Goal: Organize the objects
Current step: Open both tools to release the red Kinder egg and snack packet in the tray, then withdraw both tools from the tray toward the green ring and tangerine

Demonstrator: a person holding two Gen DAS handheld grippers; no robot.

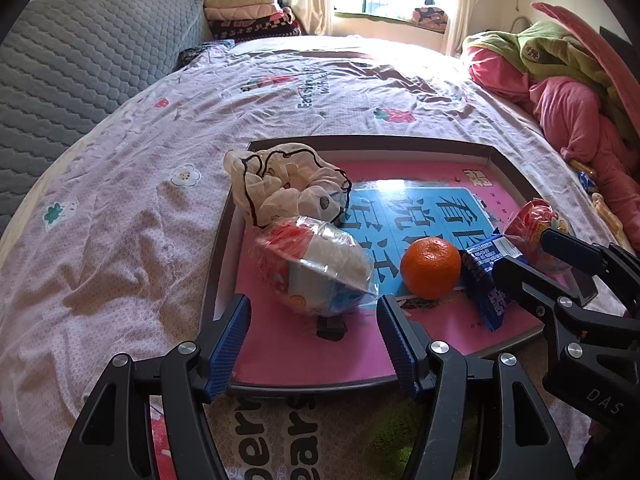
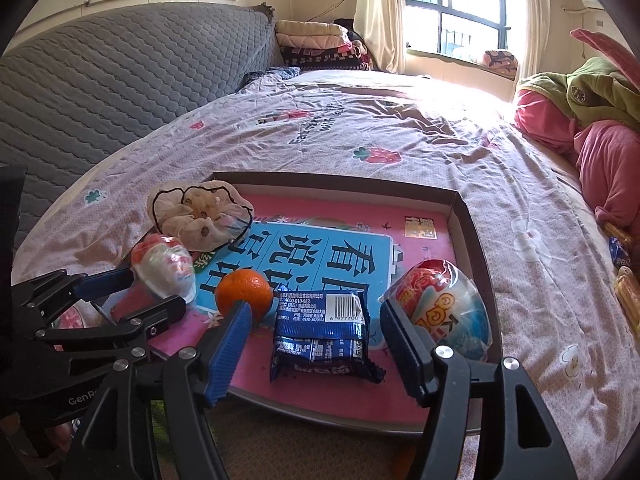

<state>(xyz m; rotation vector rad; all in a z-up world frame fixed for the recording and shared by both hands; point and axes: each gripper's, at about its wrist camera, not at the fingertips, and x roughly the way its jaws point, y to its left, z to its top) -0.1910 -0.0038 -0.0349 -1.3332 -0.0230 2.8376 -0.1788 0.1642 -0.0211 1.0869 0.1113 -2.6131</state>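
I hold both grippers tilted down over the shallow brown cardboard tray (image 1: 505,162) with the pink printed bottom, which lies on the pale flowered bed sheet (image 1: 132,216). My left gripper (image 1: 312,330) stands wide, its blue ribbed pads apart, and the clear-wrapped red and blue toy egg (image 1: 316,266) lies just beyond them, not pressed. My right gripper (image 2: 316,342) is also wide; the blue foil snack packet (image 2: 324,330) lies between its fingers, free of both pads. The round orange mandarin (image 2: 244,290) sits beside the packet, a second wrapped egg (image 2: 444,306) is at the right wall, and the cream scrunchie (image 2: 200,216) hangs over the far left corner
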